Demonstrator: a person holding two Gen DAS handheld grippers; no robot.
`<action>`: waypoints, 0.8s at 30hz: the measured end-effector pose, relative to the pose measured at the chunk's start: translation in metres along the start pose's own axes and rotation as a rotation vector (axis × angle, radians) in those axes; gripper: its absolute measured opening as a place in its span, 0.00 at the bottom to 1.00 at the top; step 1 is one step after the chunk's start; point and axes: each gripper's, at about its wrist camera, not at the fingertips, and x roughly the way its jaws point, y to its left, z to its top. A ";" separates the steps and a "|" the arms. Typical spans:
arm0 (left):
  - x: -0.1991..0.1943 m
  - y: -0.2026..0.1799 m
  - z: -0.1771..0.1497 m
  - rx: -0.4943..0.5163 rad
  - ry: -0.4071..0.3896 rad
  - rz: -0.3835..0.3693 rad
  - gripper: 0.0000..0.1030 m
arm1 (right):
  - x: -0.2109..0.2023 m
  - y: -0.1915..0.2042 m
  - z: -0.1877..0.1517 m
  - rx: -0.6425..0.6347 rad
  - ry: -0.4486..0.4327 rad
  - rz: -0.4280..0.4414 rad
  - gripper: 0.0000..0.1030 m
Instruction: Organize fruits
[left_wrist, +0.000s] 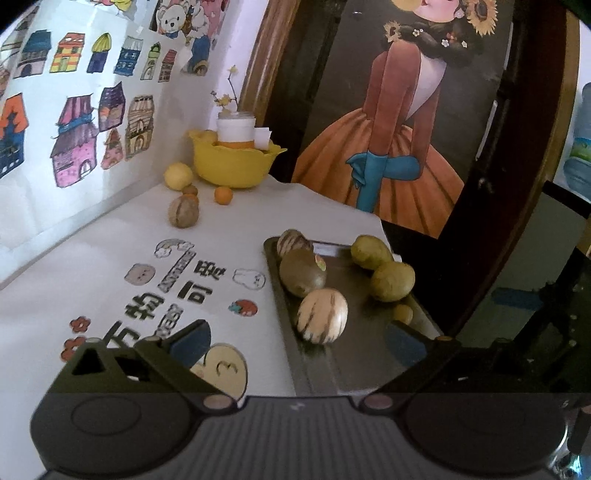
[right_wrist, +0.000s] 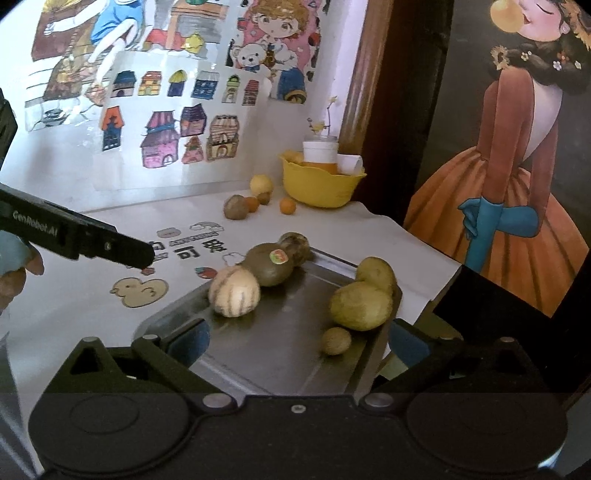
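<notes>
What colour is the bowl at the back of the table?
Yellow bowl; clearest in the left wrist view.

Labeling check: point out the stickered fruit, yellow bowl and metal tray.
stickered fruit (right_wrist: 271, 271), right wrist view, brown skin beside the sticker.
yellow bowl (left_wrist: 232, 164), left wrist view, front outer wall.
metal tray (right_wrist: 280, 339), right wrist view, bare floor.
</notes>
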 end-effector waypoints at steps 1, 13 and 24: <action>-0.003 0.001 -0.003 0.002 0.005 -0.002 0.99 | -0.002 0.005 0.000 -0.005 0.007 -0.004 0.99; -0.031 0.025 -0.023 0.096 0.079 0.061 0.99 | -0.021 0.053 -0.013 -0.070 0.126 0.003 0.99; -0.050 0.068 -0.029 0.069 0.128 0.170 0.99 | -0.014 0.070 -0.027 0.042 0.286 0.116 0.99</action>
